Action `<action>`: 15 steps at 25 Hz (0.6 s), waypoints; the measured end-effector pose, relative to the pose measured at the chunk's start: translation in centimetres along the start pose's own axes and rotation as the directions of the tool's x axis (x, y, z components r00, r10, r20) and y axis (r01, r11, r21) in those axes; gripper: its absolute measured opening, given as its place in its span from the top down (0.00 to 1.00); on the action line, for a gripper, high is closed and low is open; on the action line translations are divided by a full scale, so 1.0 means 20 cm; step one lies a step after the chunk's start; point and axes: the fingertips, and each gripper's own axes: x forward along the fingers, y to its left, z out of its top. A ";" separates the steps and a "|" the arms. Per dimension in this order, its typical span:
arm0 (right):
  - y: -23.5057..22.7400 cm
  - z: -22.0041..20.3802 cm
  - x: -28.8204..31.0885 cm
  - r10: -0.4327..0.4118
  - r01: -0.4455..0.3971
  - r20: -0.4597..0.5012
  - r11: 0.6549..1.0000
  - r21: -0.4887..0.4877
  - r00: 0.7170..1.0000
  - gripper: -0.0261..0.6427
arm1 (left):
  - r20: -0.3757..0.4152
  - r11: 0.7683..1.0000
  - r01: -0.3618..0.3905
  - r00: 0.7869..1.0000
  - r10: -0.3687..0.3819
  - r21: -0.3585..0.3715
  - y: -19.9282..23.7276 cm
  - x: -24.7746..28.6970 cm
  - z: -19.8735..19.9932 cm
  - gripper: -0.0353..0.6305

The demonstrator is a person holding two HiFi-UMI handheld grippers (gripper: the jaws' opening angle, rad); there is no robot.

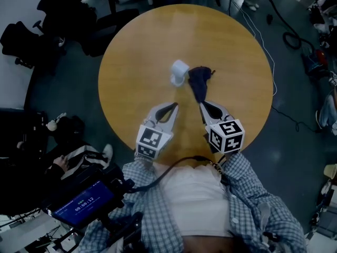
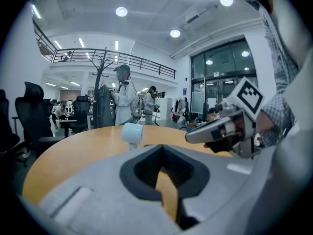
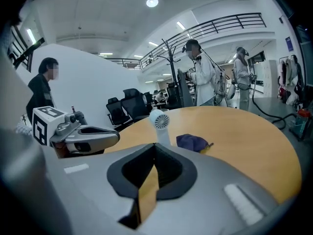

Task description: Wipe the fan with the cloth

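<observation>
A small white fan (image 1: 179,73) stands upright near the middle of the round wooden table (image 1: 131,51). Right beside it lies a crumpled dark blue cloth (image 1: 198,81). My left gripper (image 1: 174,106) hovers over the table's near side, shut and empty, a short way from the fan (image 2: 132,133). My right gripper (image 1: 201,106) is shut and empty too, its tips just short of the cloth's near end. In the right gripper view the fan (image 3: 160,122) stands ahead with the cloth (image 3: 192,142) to its right, and the left gripper (image 3: 80,137) shows at the left.
Black office chairs (image 1: 58,15) stand on the floor beyond the table's far left edge. Cables (image 1: 287,38) trail over the floor at the right. A person (image 1: 68,159) sits low at the left. A device with a blue screen (image 1: 84,199) is at my front.
</observation>
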 end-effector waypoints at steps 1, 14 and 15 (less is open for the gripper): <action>0.00 0.00 0.00 0.000 0.000 -0.001 1.000 0.000 1.000 0.96 | 0.003 1.000 0.002 1.000 -0.002 -0.009 0.00 0.00 0.00 0.95; 0.05 -0.05 0.01 0.040 -0.041 -0.030 0.999 -0.006 0.999 0.96 | -0.021 1.000 0.017 1.000 -0.017 -0.003 -0.02 0.00 -0.04 0.95; 0.06 -0.06 0.01 0.041 -0.041 -0.034 0.999 -0.006 0.999 0.96 | -0.025 1.000 0.017 1.000 -0.017 -0.001 -0.02 0.00 -0.05 0.95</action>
